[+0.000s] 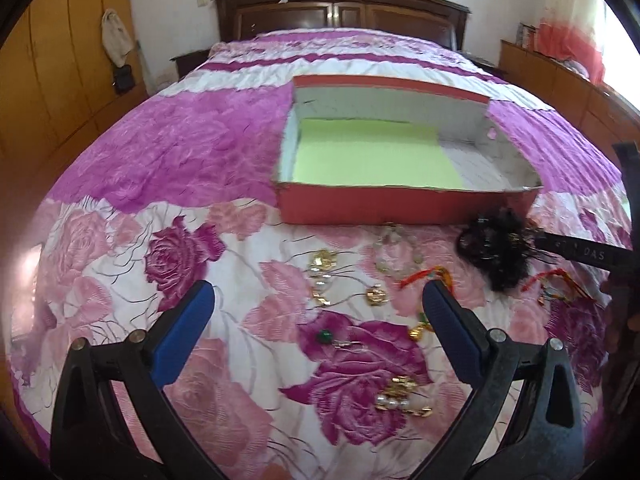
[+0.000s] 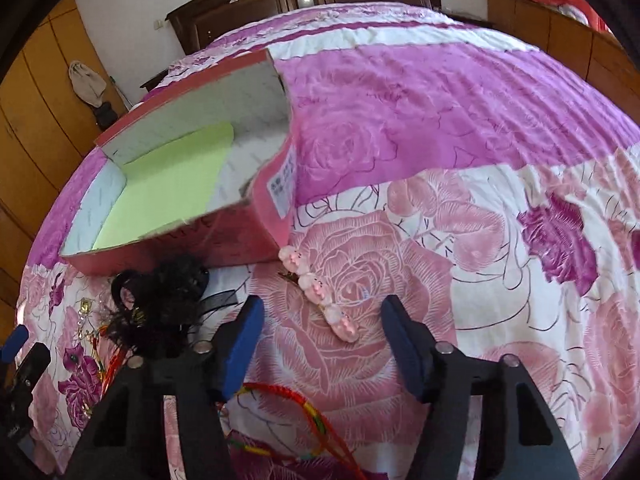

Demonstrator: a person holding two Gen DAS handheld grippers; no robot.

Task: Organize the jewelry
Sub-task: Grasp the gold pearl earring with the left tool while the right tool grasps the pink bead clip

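Lying across a bed (image 1: 168, 168) with a pink and purple rose-print cover is a scatter of jewelry, just in front of an open red cardboard box (image 1: 400, 204) whose white inside is partly lined with a light green sheet (image 1: 372, 152). The box holds no jewelry that can be seen.

The left claw (image 1: 318, 300) hangs over the cover with its blue-padded jaws spread wide and nothing between the pads. Ahead of it lie gold and pearl pieces (image 1: 322, 276), a clear bead bracelet (image 1: 396, 252) close to the box's front wall, a small green bead (image 1: 325, 336) and, nearer the camera, another gold and pearl cluster (image 1: 400, 396). To the right sits a black feathery hair ornament (image 1: 494, 246), with red and multicoloured cords (image 1: 436, 276) beside it.

The right claw (image 2: 322, 308) points down at the cover by the box's near right corner. Its jaws stand apart, and a pink hair clip (image 2: 320, 296) decorated with small pink figures lies on the cover between them; the pads do not touch it. The clip's far end reaches almost to the box corner. The black ornament (image 2: 168, 304) lies to the left of this claw, against the box's front, and a red braided cord (image 2: 304, 408) runs under the claw's body.

A dark wooden headboard (image 1: 340, 12) closes the far end of the bed.
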